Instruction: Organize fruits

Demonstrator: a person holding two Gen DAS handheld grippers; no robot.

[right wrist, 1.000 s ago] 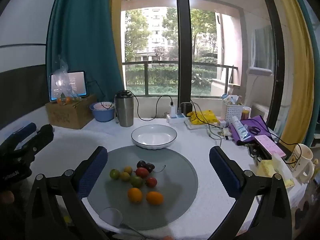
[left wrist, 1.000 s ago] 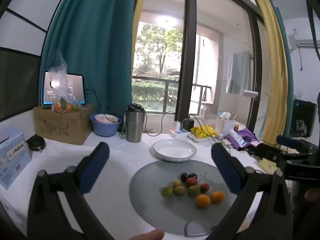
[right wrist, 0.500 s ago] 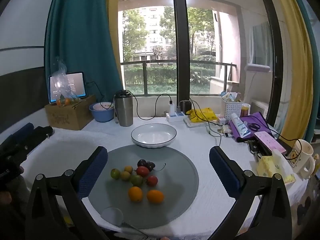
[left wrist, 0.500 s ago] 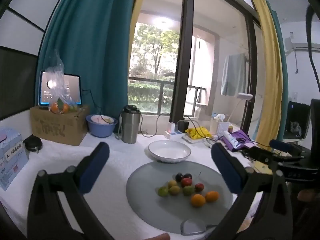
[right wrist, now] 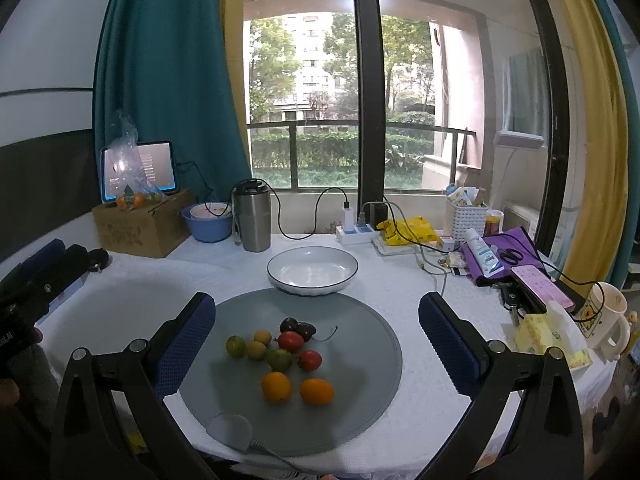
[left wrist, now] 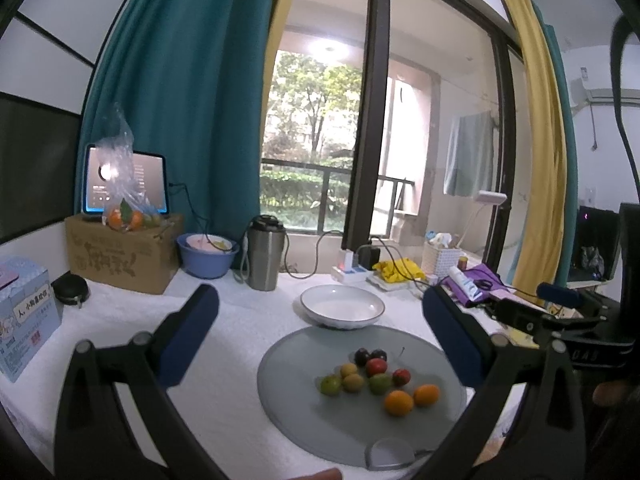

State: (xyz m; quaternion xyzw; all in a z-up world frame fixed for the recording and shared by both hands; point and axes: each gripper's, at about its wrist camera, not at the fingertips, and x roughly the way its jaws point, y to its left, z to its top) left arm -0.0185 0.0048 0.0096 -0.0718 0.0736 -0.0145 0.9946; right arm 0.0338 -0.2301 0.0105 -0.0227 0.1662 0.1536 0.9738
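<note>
We are holding both claws wide open and empty above the near edge of the table, the right gripper [right wrist: 316, 338] framing the fruit and the left gripper [left wrist: 320, 340] hanging beside it, neither touching anything, probably to size up a first pick. Just beyond the fingertips, the fruits [right wrist: 280, 354] are lying loose in a small cluster on the round grey mat [right wrist: 360, 392]: two oranges [right wrist: 297, 389] nearest us, then red, green and yellow pieces, then two dark cherries. Behind the mat, touching its far rim, a white bowl [right wrist: 313, 270] is waiting empty, seemingly set there to receive them. Farther back, a steel tumbler [right wrist: 252, 216] and a blue basin [right wrist: 208, 224] are standing near the window.
</note>
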